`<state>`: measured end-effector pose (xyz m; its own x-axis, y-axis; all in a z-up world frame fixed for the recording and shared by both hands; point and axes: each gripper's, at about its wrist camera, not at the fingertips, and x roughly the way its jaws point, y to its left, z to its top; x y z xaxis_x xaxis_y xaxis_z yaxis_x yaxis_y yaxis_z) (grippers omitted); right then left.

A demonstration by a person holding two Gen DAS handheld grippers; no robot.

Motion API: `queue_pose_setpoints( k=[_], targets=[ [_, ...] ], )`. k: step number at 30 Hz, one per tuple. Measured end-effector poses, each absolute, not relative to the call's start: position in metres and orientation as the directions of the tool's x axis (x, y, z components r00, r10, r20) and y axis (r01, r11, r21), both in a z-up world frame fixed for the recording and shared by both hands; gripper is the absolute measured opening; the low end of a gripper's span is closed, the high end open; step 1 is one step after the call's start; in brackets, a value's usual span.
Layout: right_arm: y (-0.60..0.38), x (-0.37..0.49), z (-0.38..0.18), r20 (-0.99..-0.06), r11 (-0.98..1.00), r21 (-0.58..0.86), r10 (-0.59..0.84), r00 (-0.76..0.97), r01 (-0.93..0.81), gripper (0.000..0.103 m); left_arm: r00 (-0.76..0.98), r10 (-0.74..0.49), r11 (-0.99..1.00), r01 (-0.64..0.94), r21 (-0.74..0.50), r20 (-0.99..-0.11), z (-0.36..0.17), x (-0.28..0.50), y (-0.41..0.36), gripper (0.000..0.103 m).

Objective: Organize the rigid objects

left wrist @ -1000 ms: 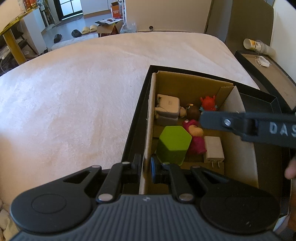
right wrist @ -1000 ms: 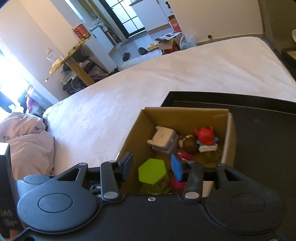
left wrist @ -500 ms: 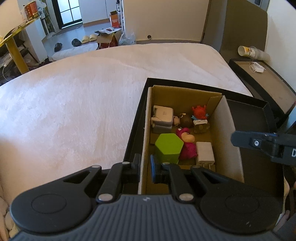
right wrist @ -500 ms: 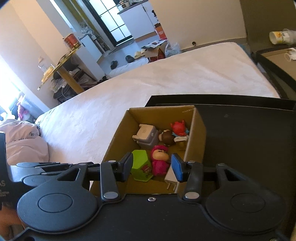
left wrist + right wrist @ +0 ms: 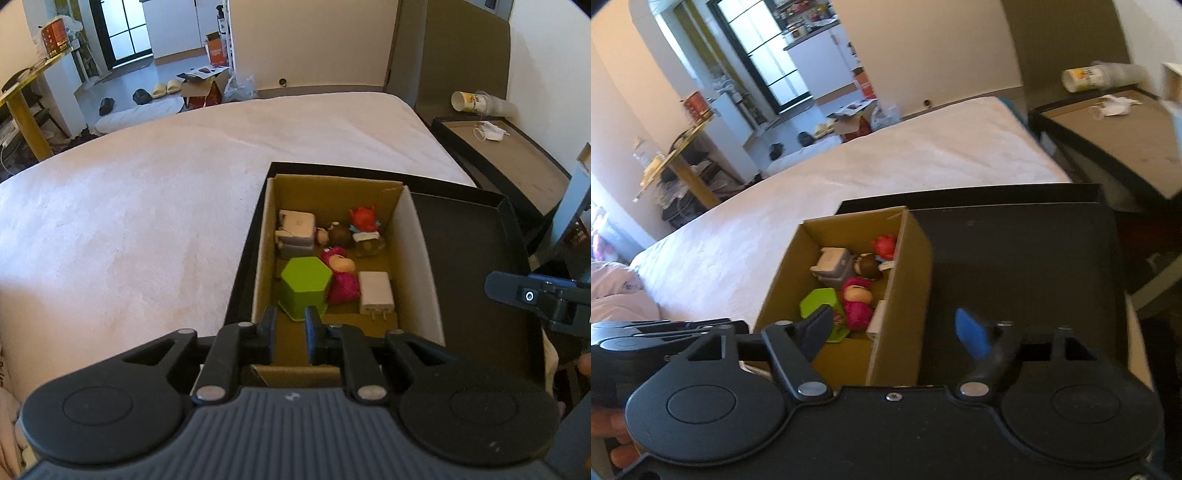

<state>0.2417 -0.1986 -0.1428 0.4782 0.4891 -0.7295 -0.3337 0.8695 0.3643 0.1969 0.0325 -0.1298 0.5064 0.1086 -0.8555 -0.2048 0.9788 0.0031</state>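
In the cardboard box point(image 5: 413, 254) on the bed point(image 5: 147, 206), I see a green hexagonal block point(image 5: 304, 282), likely light, stiff and smooth, best pinched across flat sides. My left hand-held gripper point(image 5: 290, 330) is clenched empty; my right hand-held gripper point(image 5: 894, 332), empty, has just been spreading.

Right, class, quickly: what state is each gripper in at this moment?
Left gripper: nearly closed, holding nothing, over the cardboard box.
Right gripper: open and empty; its jaws have just been opening.
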Motion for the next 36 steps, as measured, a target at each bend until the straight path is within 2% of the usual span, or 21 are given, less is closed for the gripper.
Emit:
queue_pose_setpoints(
  k=[4,6,8,9,11,12,13,16,31,36],
  targets=[
    [-0.208,0.233,-0.141,-0.726,0.879,0.361,0.475,0.497,-0.313,0.08,0.509,0.104,0.979,-0.202,-0.002,-0.854,-0.124,0.189,0.028,0.019],
    [-0.212,0.23,-0.141,-0.724,0.884,0.359,0.466,0.508,-0.3,0.084,0.513,0.113,0.978,-0.207,0.005,-0.851,-0.119,0.185,0.026,0.032],
    [-0.217,0.225,-0.138,-0.719,0.888,0.36,0.46,0.521,-0.287,0.088,0.528,0.131,0.976,-0.219,0.015,-0.839,-0.113,0.18,0.025,0.05],
    [-0.22,0.223,-0.136,-0.718,0.89,0.361,0.457,0.526,-0.281,0.09,0.534,0.142,0.974,-0.225,0.022,-0.834,-0.11,0.178,0.024,0.053],
    [-0.224,0.219,-0.134,-0.723,0.899,0.348,0.438,0.535,-0.265,0.092,0.539,0.146,0.973,-0.228,0.023,-0.83,-0.106,0.174,0.023,0.067],
    [-0.226,0.217,-0.132,-0.722,0.902,0.342,0.431,0.542,-0.262,0.093,0.541,0.143,0.974,-0.226,0.021,-0.829,-0.104,0.172,0.022,0.07],
    [-0.228,0.215,-0.13,-0.718,0.904,0.34,0.428,0.549,-0.26,0.098,0.543,0.14,0.974,-0.224,0.018,-0.828,-0.102,0.17,0.021,0.074],
    [-0.231,0.208,-0.124,-0.714,0.915,0.314,0.403,0.573,-0.252,0.103,0.557,0.122,0.979,-0.205,0.007,-0.822,-0.096,0.164,0.016,0.075],
    [-0.242,0.173,-0.098,-0.703,0.933,0.25,0.359,0.614,-0.26,0.103,0.601,0.11,0.981,-0.194,-0.01,-0.792,-0.063,0.125,0.009,0.085],
    [-0.245,0.161,-0.089,-0.695,0.936,0.232,0.35,0.628,-0.266,0.103,0.618,0.11,0.98,-0.199,-0.019,-0.778,-0.052,0.111,0.011,0.092]
  ],
)
